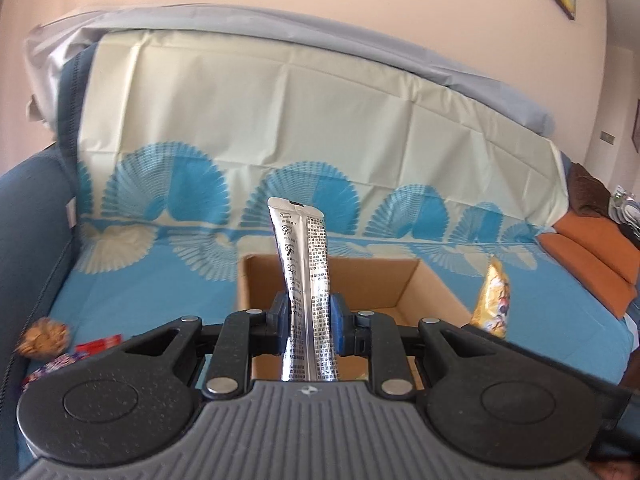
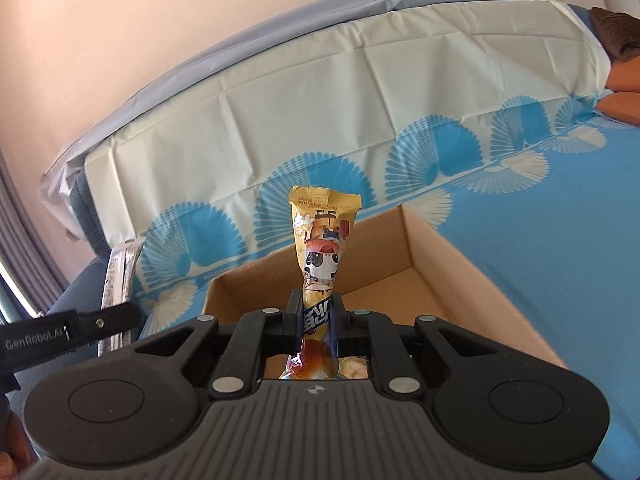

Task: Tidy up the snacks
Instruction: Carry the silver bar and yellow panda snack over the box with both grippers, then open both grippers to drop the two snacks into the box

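Observation:
My left gripper [image 1: 309, 325] is shut on a long silver snack packet [image 1: 305, 264] that stands upright above the open cardboard box [image 1: 436, 284]. My right gripper [image 2: 318, 322] is shut on a yellow snack packet [image 2: 322, 240] with a cartoon panda, held upright over the same box [image 2: 448, 248]. The yellow packet also shows at the right of the left wrist view [image 1: 493, 300]. The silver packet [image 2: 118, 280] and the left gripper's side show at the left of the right wrist view. A snack lies in the box under the right gripper [image 2: 354, 368].
The box sits on a sofa under a blue and cream patterned cloth [image 1: 152, 280]. Loose snacks lie at the left: a brown round one [image 1: 42, 336], a red packet [image 1: 98, 347]. Orange cushions [image 1: 596, 256] are at the right.

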Demonstrator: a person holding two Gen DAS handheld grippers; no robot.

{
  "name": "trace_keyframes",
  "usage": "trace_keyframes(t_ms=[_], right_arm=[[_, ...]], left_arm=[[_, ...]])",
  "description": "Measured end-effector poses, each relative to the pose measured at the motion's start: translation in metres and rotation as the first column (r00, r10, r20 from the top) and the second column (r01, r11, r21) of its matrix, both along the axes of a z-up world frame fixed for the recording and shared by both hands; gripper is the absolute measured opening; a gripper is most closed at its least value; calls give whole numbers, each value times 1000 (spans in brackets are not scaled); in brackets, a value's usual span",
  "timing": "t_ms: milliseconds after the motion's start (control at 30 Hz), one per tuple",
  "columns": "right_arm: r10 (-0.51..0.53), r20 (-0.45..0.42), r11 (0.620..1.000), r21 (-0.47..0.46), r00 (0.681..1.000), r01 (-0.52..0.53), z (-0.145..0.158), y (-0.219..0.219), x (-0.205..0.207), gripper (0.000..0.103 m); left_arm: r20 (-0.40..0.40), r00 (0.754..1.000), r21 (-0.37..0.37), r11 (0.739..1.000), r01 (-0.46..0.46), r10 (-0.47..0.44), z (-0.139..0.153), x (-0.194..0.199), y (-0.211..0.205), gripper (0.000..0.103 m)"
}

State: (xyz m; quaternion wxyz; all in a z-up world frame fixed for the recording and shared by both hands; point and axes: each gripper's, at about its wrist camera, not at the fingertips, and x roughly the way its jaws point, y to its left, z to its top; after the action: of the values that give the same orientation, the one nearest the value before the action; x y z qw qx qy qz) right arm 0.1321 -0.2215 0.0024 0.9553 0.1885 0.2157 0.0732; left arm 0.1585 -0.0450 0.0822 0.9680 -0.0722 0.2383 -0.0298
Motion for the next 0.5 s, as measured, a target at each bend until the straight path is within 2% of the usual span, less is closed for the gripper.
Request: trace_keyframes(t_ms=[267, 500], right_arm=[[-63, -5, 998, 8, 998, 63, -4, -16, 2, 13], [-72, -11, 997, 19, 997, 72, -6, -19, 2, 13]], left_arm=[[22, 997, 5, 997, 76, -77, 8, 21, -44, 23], [22, 994, 14, 995, 103, -104, 6, 24, -59, 23]])
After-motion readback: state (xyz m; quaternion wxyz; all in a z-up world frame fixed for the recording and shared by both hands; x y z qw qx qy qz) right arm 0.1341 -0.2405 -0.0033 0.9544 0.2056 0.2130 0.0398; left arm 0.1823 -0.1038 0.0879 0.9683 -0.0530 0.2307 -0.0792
